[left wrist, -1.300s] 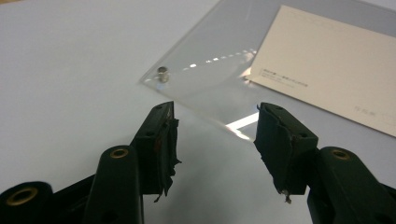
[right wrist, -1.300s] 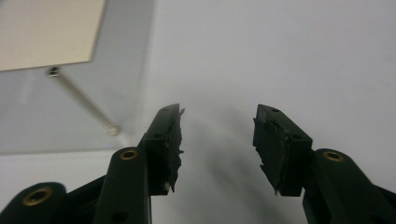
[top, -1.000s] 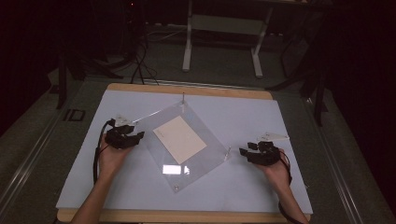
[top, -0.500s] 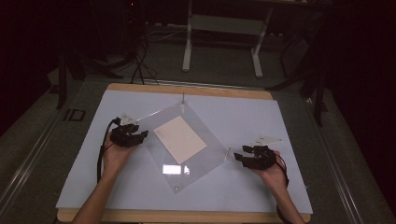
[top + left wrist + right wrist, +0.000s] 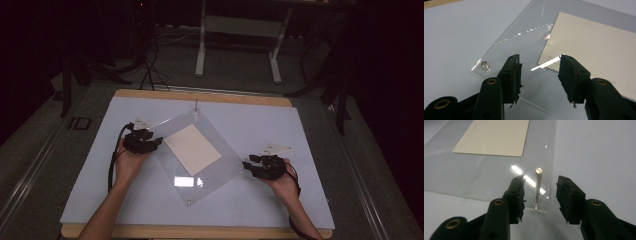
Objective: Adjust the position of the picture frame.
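A clear acrylic sheet (image 5: pixel 210 167) lies turned like a diamond on the table, with a cream card (image 5: pixel 192 148) on it. My left gripper (image 5: pixel 155 142) stands open at the sheet's left corner. Its jaws sit over the sheet (image 5: pixel 524 42), near a short metal peg (image 5: pixel 485 66) and the card's corner (image 5: pixel 596 47). My right gripper (image 5: pixel 247 163) is open at the sheet's right corner. An upright metal pin (image 5: pixel 538 183) at the sheet's corner (image 5: pixel 486 175) stands between its jaws, untouched. The card (image 5: pixel 495 135) lies beyond.
A white mat (image 5: pixel 300 135) covers the wooden table (image 5: pixel 200 95). Thin pins stand at the sheet's far corner (image 5: pixel 196 105) and near corner (image 5: pixel 189 202). Dark floor, cables and a metal stand (image 5: pixel 237 40) lie beyond the table.
Both grippers have moved inward toward the sheet: the left to its left corner, the right leftward to its right corner around the pin.
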Motion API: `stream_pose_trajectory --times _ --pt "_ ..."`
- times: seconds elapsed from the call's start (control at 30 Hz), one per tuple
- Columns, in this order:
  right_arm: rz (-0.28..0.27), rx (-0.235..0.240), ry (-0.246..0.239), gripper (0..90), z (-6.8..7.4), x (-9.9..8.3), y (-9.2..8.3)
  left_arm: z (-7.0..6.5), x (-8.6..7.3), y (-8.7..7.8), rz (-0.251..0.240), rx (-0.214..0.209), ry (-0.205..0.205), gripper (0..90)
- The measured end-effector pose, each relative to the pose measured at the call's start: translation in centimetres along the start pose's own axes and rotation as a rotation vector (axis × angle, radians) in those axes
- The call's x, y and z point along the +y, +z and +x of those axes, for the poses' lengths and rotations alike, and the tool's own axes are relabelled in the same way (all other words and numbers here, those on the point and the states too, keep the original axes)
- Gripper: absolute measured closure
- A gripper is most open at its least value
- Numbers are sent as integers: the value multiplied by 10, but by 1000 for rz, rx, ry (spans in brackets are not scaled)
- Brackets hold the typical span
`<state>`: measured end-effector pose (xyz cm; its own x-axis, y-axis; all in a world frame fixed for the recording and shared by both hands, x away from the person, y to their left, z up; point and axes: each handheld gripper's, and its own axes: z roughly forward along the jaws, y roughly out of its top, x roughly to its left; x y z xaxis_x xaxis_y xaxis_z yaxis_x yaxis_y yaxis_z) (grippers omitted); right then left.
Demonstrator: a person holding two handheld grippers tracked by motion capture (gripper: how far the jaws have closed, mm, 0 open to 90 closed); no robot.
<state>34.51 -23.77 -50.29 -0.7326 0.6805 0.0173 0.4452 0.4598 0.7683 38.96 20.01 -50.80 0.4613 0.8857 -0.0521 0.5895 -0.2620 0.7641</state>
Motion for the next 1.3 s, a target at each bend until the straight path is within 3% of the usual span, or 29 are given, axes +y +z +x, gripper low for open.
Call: stream_pose_trajectory --times 0.17,0.27,0.33,0.43,0.57,0.67,0.9,1.3 --pt "22 -5 -6 686 3 3 17 0 7 7 -4 -9 -3 526" --pt "28 -7 -11 700 3 3 19 -1 10 10 -3 -13 1 526" --pt "39 -11 -20 797 4 3 26 -2 12 13 -2 -17 1 529" --pt "41 -24 -21 843 5 2 27 -2 16 16 -18 -27 -2 535" --pt "26 -14 -21 846 3 0 27 -1 20 20 -61 -33 -27 560" --pt "20 -11 -20 847 3 -1 28 -1 25 27 -67 -51 -37 563" --pt "18 -7 -24 847 2 -1 28 -6 40 43 -71 -64 -18 556" --pt "10 -4 -17 848 2 -2 28 -15 64 69 -72 -72 60 563"
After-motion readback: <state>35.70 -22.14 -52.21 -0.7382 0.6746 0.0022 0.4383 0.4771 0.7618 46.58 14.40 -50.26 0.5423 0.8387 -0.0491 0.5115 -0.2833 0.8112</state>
